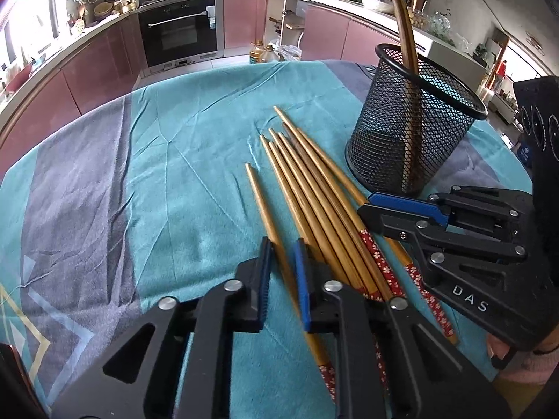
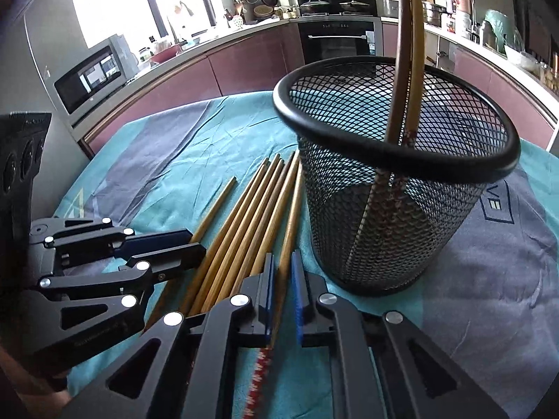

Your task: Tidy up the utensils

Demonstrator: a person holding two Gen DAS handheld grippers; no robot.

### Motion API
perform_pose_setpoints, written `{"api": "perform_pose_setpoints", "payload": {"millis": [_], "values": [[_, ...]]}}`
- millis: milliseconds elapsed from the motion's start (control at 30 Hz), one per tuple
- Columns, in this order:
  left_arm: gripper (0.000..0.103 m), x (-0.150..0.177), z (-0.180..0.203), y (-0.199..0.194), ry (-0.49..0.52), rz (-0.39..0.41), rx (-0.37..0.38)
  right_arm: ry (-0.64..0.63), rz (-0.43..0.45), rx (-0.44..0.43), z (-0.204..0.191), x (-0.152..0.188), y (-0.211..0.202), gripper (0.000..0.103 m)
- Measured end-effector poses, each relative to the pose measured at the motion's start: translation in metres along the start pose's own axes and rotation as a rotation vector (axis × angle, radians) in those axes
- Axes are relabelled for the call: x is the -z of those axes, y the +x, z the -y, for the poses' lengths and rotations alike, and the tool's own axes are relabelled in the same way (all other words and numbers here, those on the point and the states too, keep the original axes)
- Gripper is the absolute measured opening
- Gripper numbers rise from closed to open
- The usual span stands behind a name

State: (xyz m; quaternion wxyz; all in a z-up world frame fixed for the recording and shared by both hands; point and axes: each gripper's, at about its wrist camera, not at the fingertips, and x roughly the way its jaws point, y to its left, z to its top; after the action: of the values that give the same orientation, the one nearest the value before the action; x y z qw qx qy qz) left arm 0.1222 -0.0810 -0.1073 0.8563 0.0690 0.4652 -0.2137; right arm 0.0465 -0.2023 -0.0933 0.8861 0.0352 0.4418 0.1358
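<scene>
- The left tongs [image 1: 282,272] are set slightly apart astride the outermost chopstick [image 1: 265,216]; no grip is evident.
- The right tongs [image 2: 281,289] straddle the chopstick [image 2: 290,216] nearest the mesh holder [image 2: 394,188], seemingly unclamped.
- Loose chopsticks [image 1: 314,188] lie on the worktop [image 1: 174,174] beside the holder; two are already inside.
- Closing, then lifting into the holder, is judged next.

- 8 loose chopsticks [image 1: 314,188] lay on the cloth, as far as the overlap let them be counted.
- 2 chopsticks [image 2: 407,70] stood in the holder.
- 1 black mesh holder [image 2: 394,188] stood on the table.
- 1 teal and grey tablecloth [image 1: 157,174] covered the table.
- 2 grippers were in view: the left gripper [image 1: 283,272] and the right gripper [image 2: 282,279].
</scene>
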Motion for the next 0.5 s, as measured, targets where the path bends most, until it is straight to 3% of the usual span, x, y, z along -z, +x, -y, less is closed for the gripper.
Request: {"api": "perform_pose_setpoints", "payload": {"millis": [500], "values": [[0.007,-0.006,-0.004,-0.038,-0.063,0.08,0.084,-0.008,0.092,-0.136,0.002,-0.002,-0.048,0.006]]}}
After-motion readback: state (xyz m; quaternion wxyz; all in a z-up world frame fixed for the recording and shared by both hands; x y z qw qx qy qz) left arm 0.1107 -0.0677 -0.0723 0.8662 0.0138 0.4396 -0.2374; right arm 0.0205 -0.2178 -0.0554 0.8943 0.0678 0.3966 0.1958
